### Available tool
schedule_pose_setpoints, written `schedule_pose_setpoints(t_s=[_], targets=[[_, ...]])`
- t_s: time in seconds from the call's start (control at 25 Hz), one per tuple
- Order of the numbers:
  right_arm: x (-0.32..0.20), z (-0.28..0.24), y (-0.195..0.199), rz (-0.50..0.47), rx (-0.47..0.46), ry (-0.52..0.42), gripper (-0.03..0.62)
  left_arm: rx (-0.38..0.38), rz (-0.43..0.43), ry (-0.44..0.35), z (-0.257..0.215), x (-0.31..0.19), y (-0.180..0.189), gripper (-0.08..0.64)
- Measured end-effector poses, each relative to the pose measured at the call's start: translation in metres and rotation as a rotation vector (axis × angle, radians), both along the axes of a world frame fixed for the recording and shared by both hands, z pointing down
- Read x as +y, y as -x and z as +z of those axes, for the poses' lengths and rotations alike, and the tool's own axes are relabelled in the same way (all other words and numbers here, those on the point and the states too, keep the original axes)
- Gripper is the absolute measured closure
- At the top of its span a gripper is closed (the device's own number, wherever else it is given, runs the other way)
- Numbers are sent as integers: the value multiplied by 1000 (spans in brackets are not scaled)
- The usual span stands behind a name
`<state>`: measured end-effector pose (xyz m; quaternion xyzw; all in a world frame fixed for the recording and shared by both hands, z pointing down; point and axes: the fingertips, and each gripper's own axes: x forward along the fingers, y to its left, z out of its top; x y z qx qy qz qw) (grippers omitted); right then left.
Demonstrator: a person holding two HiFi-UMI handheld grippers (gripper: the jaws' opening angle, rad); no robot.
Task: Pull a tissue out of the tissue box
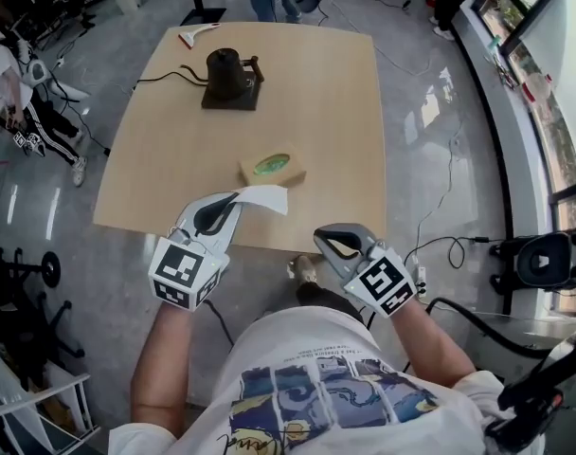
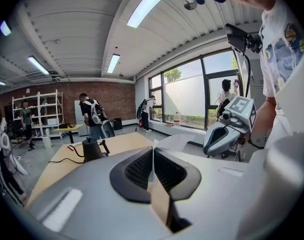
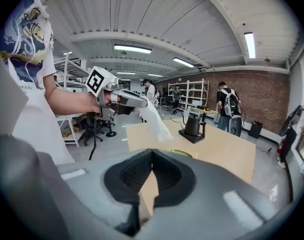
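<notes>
Left grey plastic gripper (image 1: 233,200) was clamped on a white paper tissue (image 1: 265,197) near the tan cardboard tissue box (image 1: 272,168), right grey gripper (image 1: 326,241) pinched together, empty.

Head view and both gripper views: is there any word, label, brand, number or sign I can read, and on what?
No legible text in any view.
Cubes on the left gripper and right gripper: black-and-white square marker patterns, no letters.
Shirt: script under the print, too blurred to read.
Tissue box: green oval on top, any print too small to tell.
</notes>
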<state>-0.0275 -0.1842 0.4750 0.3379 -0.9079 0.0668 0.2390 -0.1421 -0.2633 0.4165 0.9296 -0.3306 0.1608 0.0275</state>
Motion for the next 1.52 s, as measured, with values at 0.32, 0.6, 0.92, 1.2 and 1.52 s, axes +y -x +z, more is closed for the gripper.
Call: schedule_pose_setpoints(t_s=[0.32,0.6,0.92,1.2,1.52], targets=[[37,-4,13,18,-3,-11,589,35,38,-31,-30,70,9,552],[71,0,21,37,1,-16,589,55,60,-37,-46,112,16,552],[101,-8,23,51,0,-46,589,36,91,-38,-50,151,15,552],[127,-6,20,59,13,-58,589,34,108,-25,-42,173,16,552],[153,-5,13,84,45,-61,589,40,104,-11,-44,194,16,552]])
